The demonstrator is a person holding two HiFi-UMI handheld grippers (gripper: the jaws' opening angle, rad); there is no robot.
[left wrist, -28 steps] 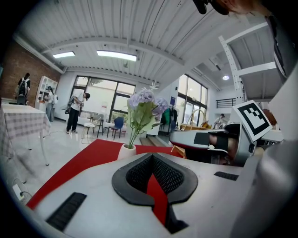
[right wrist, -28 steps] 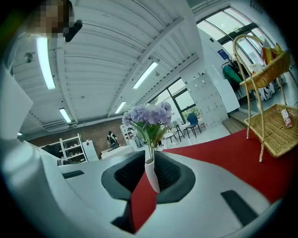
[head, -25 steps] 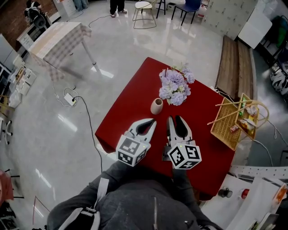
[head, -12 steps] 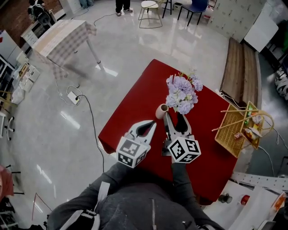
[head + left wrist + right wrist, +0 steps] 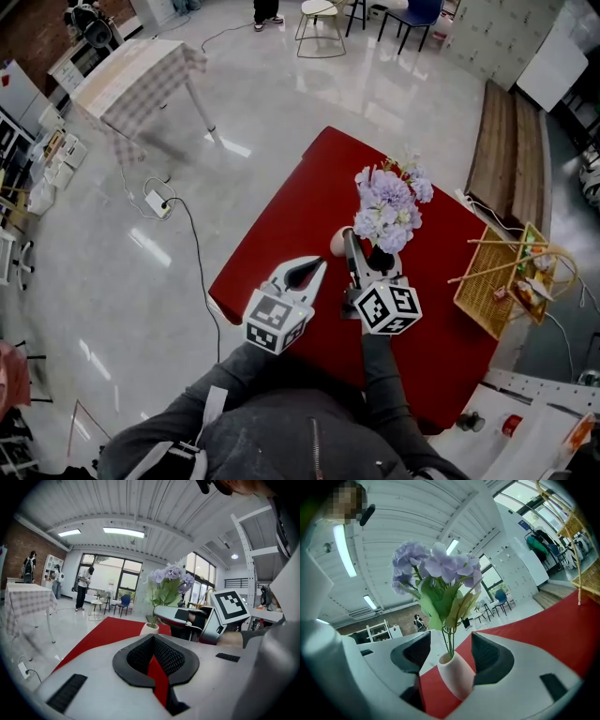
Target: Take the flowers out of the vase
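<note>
A small pinkish-white vase (image 5: 337, 244) stands on the red table (image 5: 309, 197) with a bunch of purple flowers (image 5: 389, 208) and green leaves in it. My right gripper (image 5: 367, 249) is open and level, its jaws wide on either side of the vase (image 5: 457, 674). The thin green stems (image 5: 449, 641) rise between the pads, and the blooms (image 5: 436, 566) stand above them. The pads do not press on anything. My left gripper (image 5: 319, 262) is shut and empty, just left of the right one and short of the vase (image 5: 150, 628). The flowers (image 5: 169, 576) show behind it.
A wicker basket (image 5: 511, 281) sits at the table's right edge, with a wooden bench (image 5: 511, 141) behind it. On the floor to the left are a checked-cloth table (image 5: 141, 80) and a power strip with a cable (image 5: 157, 203). Chairs and people stand far back.
Both grippers have moved forward toward the vase. The right gripper's jaws have spread wider and now stand on either side of the vase. The left gripper stays shut.
</note>
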